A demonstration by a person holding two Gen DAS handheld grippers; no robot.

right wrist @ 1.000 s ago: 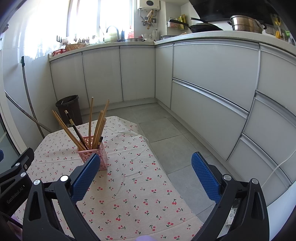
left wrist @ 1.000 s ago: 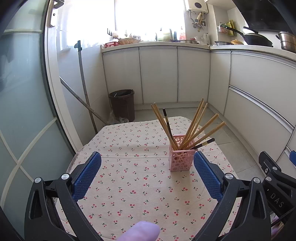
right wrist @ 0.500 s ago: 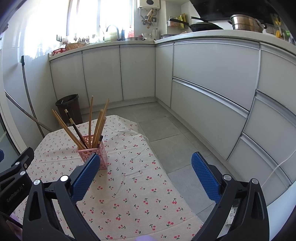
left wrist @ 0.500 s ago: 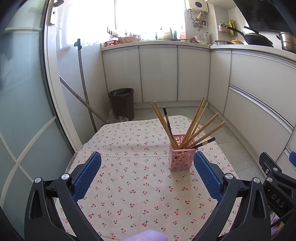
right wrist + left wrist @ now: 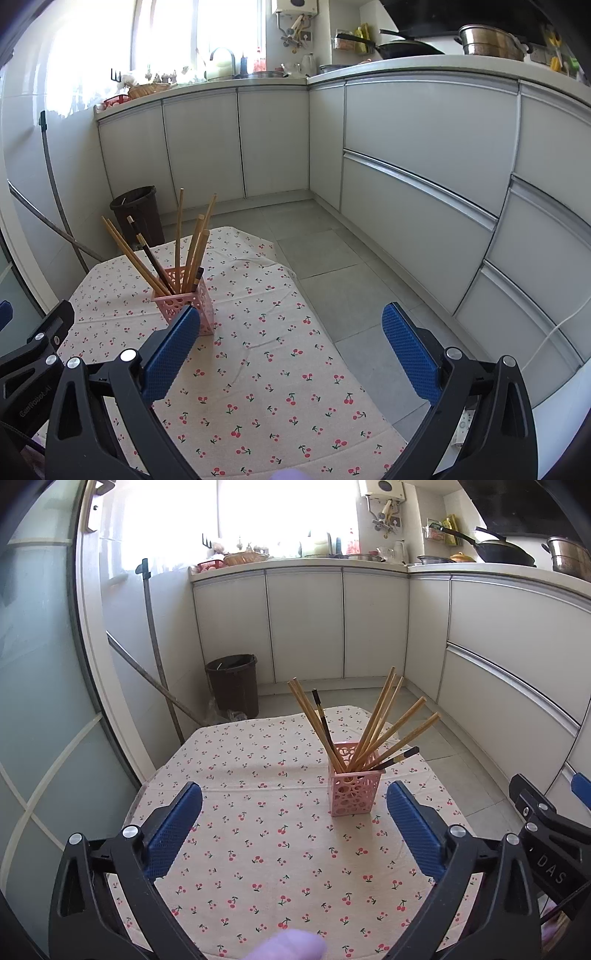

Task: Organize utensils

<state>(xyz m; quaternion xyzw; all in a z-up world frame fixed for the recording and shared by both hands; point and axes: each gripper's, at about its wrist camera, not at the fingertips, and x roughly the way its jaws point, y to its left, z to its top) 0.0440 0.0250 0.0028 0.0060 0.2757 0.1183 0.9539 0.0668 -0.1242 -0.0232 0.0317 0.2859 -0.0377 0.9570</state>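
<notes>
We hold both claws above a table draped in a cherry-print cloth [image 5: 258, 834]. The left gripper [image 5: 294, 823] has its blue pads spread wide with nothing between them; the right gripper [image 5: 291, 347] is likewise spread and empty. A pink perforated holder [image 5: 354, 792] stands upright on the cloth, just ahead of the left claw's right pad, and it carries a fan of wooden chopsticks [image 5: 384, 720] plus two dark-tipped ones [image 5: 321, 716] leaning outward. From the right wrist view, the holder [image 5: 173, 301] sits partly behind our left pad. Beyond the table's far edge we see a dark waste bin [image 5: 232, 685] and a mop handle [image 5: 153, 638] leaning at the wall. White cabinets [image 5: 417, 147] line the right side, with grey floor tiles [image 5: 332, 280] between them and the cloth's right edge.
</notes>
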